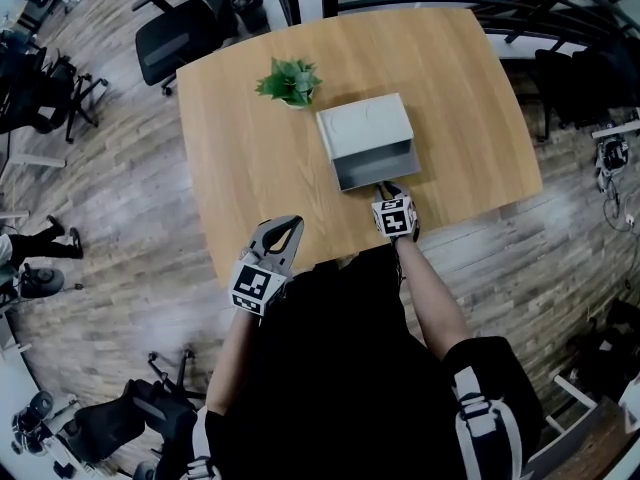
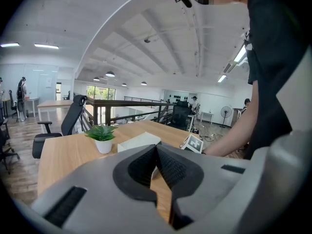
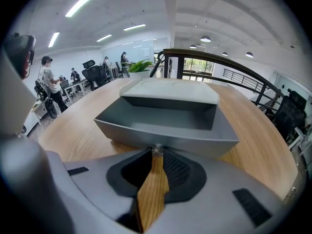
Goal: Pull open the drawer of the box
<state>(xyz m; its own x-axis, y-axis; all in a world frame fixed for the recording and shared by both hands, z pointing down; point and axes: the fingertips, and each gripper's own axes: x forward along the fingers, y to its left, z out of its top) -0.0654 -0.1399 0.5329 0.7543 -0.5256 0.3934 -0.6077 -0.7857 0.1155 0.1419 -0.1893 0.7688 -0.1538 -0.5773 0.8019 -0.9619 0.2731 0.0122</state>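
Bearing box [image 1: 365, 123]: wooden table [image 1: 250, 158]; plank floor [image 1: 120, 203].

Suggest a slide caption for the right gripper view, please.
Right gripper shut on the knob of the pulled-out grey drawer.

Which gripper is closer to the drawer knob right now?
Right. The right gripper has its fingers closed on the drawer knob; the left gripper is back at the table's near edge, clear of the box.
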